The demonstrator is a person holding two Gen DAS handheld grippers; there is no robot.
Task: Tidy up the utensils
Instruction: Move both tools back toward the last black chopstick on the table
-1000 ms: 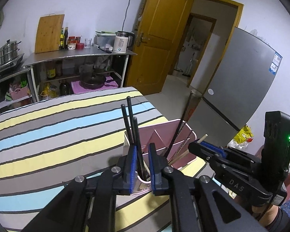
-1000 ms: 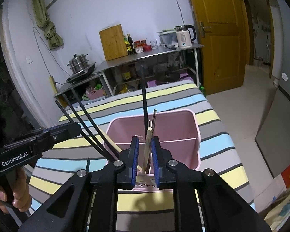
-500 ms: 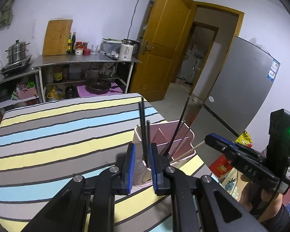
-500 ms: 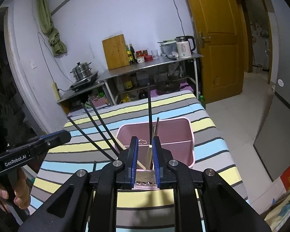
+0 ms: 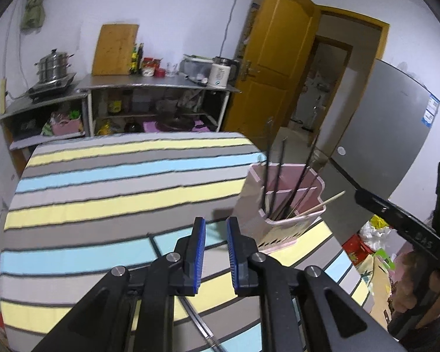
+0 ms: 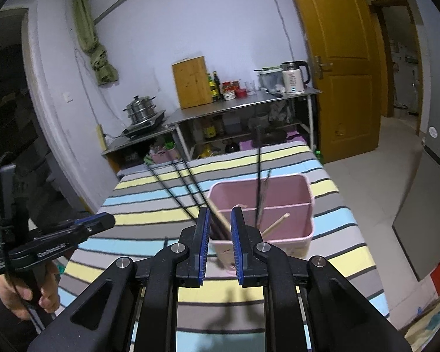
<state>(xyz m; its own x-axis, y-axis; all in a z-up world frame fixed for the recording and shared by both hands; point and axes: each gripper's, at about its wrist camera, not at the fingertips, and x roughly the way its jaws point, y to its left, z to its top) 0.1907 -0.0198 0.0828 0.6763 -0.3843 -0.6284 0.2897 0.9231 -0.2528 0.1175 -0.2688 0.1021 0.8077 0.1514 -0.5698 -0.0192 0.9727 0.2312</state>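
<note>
A pink two-compartment holder (image 5: 290,228) stands near the right edge of the striped table (image 5: 102,190). Several black chopsticks (image 5: 278,176) and a wooden one (image 5: 328,201) lean in it. My left gripper (image 5: 215,224) hovers over the cloth to the left of the holder, jaws slightly apart and empty. A thin metal utensil (image 5: 196,322) lies on the cloth under it. My right gripper (image 6: 220,217) is just short of the holder (image 6: 290,205), with a narrow gap and nothing gripped. The black chopsticks (image 6: 187,187) fan out to the left behind it.
A steel counter (image 6: 249,105) with a kettle, cutting board, bottles and pots runs behind the table. A yellow door (image 6: 340,73) stands open at the right, with a grey fridge (image 5: 390,135) beside it. A hand (image 6: 17,293) holds the left gripper (image 6: 108,223).
My left gripper has drawn back and to the left, so the holder has slid from the centre of its view to the right. My right gripper has backed off and risen a little.
</note>
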